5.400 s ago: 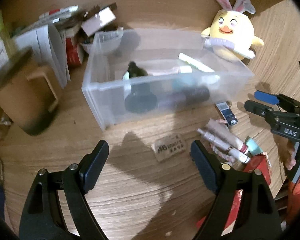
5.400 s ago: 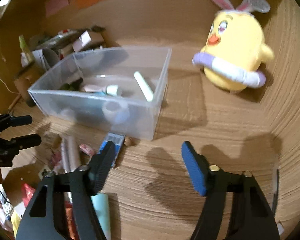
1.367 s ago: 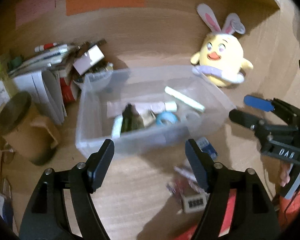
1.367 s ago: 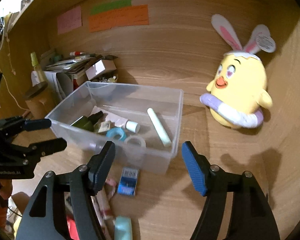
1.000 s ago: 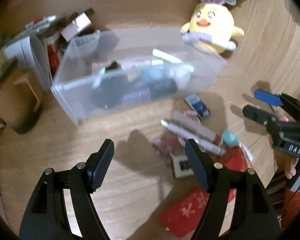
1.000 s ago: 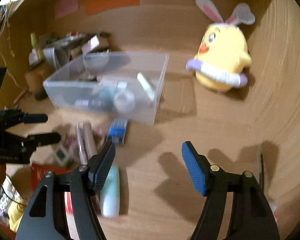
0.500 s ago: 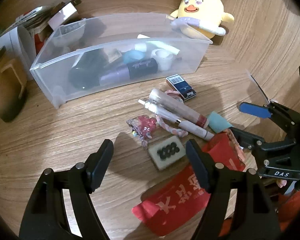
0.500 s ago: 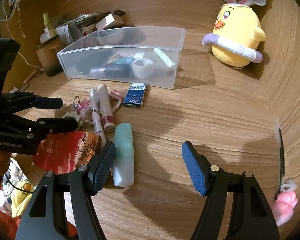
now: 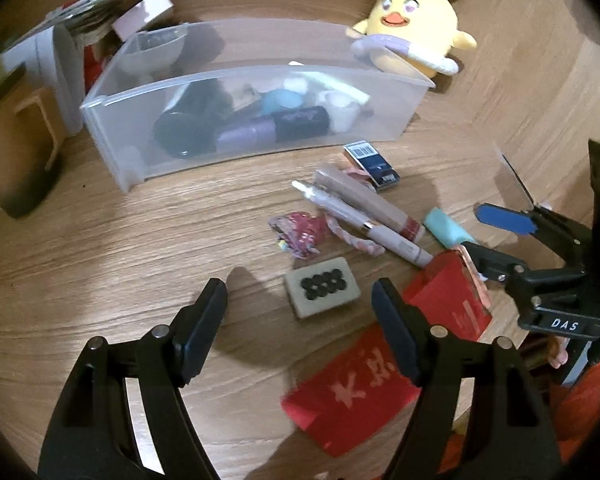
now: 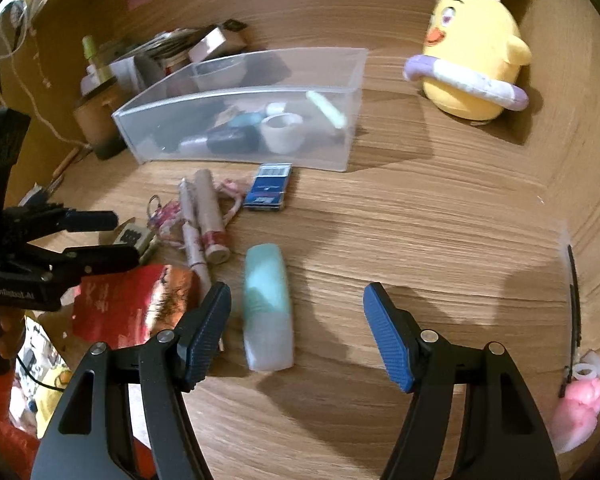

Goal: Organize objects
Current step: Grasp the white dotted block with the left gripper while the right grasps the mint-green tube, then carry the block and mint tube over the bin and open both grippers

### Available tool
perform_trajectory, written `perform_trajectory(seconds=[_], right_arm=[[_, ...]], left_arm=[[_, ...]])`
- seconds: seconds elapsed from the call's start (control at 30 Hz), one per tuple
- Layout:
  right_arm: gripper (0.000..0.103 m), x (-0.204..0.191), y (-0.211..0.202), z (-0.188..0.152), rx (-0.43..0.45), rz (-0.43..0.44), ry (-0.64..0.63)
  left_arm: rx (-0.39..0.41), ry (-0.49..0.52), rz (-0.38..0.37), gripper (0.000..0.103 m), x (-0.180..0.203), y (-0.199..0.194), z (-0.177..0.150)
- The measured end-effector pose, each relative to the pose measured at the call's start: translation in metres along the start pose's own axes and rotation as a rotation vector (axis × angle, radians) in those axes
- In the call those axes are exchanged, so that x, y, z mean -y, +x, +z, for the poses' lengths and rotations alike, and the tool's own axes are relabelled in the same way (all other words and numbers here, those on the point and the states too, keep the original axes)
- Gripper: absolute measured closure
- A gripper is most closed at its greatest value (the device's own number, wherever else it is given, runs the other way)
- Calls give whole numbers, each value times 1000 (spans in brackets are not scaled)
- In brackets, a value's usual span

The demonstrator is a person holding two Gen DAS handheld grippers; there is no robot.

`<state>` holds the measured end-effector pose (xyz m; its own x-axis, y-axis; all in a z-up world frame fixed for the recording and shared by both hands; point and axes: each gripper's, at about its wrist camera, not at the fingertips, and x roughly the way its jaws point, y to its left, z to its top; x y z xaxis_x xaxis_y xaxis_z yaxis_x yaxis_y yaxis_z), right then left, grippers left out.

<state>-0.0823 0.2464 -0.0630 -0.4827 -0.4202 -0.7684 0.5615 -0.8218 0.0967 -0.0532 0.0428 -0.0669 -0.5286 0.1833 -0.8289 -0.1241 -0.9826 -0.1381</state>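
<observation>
The clear bin [image 9: 260, 120] already holds several small things, so the loose ones wait on the desk just in front of it. The left gripper [image 9: 300, 320] hangs with jaws apart over the tile [image 9: 321, 292], the right gripper [image 10: 296, 328] spread beside the mint case [image 10: 268, 304], likely the next picks.

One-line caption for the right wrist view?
Open right tool over a mint tube on the desk, clear bin behind.
</observation>
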Motion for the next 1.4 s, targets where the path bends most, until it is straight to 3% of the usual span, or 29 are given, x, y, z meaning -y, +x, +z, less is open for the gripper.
perform_trajectory(seconds=[0.13,0.27,0.37,1.0,1.4], right_arm=[[42,-4,4,0,-1,-14,-3],[62,-2,4,1,2,-18,-3],[80,1,3,0,6,-19,5],[80,6,-23,26,141,-10,60],[80,-3,-35,62,236,1,44]], left_arm=[[6,19,21,35,6,4,-1],[16,31,29,62,7,2,-1],[23,24,27,68,4,0,-3],[159,-23,59,70,-6,-36,9],[292,-75,75,70,-22,-70,41]])
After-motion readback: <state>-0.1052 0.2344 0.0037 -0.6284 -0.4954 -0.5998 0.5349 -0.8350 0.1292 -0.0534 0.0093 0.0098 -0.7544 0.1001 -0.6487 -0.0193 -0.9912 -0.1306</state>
